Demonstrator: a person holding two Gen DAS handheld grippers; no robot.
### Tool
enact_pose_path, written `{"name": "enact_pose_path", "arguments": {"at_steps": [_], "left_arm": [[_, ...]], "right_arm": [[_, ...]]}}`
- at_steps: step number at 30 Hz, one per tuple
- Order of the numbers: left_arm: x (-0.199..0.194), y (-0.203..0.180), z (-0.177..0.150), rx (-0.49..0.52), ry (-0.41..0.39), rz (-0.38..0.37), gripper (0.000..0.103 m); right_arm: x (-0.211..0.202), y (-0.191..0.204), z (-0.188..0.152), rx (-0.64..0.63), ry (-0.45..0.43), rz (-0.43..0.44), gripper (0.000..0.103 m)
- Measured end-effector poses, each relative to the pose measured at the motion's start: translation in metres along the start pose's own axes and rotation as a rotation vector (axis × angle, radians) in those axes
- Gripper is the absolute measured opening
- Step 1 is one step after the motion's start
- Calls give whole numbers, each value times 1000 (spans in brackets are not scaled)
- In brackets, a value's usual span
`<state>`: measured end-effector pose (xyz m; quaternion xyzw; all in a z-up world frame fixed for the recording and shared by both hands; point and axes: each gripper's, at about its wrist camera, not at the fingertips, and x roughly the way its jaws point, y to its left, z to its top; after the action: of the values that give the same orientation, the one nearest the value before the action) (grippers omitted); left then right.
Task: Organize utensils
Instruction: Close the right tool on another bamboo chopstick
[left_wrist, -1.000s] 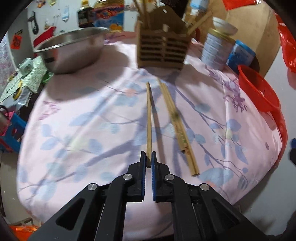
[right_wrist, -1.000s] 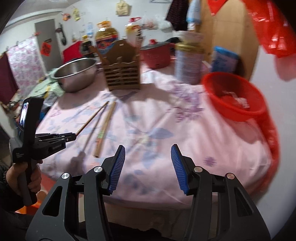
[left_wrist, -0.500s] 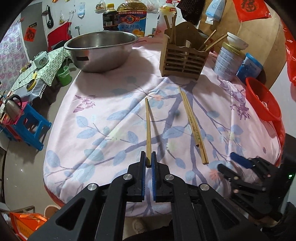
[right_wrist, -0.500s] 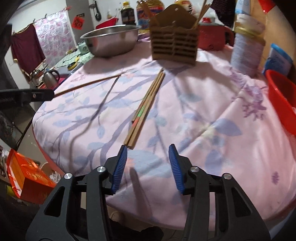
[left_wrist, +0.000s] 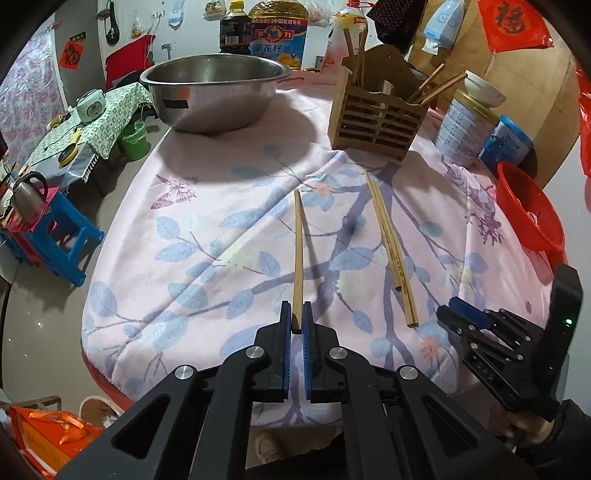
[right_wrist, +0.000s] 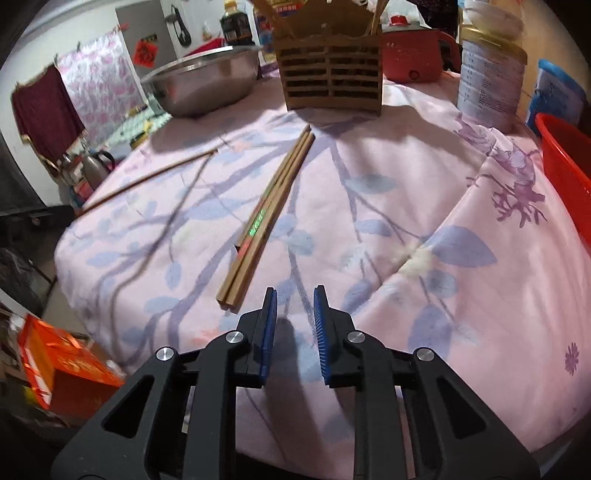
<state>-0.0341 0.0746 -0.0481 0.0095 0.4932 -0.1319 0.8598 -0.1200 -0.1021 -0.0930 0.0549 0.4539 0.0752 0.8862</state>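
You are risking a miss: your right gripper is hanging just beside the near ends of the paired pale bamboo chopsticks on the pink floral tablecloth, and its jaws have just been narrowing with nothing between them, so closing there is catching only cloth. Your left gripper is clenching the single thin wooden chopstick by its near end; pinched so far back, it may pivot before reaching the slatted wooden utensil holder.

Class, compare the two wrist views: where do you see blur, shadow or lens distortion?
Left wrist view: sharp, fisheye bends the table edge; held chopstick casts a thin shadow. Right wrist view: left side smeared, steel bowl soft; right gripper shadows the cloth beneath.
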Motion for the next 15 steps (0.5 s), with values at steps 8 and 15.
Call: {"name": "enact_pose_path", "arguments": {"at_steps": [8, 15], "left_arm": [[-1, 3, -3, -7, 13, 16, 6], [-1, 5, -4, -7, 19, 31, 6]], "right_arm": [[14, 27, -7, -75, 12, 22, 24], [18, 8, 2, 3, -27, -60, 19]]}}
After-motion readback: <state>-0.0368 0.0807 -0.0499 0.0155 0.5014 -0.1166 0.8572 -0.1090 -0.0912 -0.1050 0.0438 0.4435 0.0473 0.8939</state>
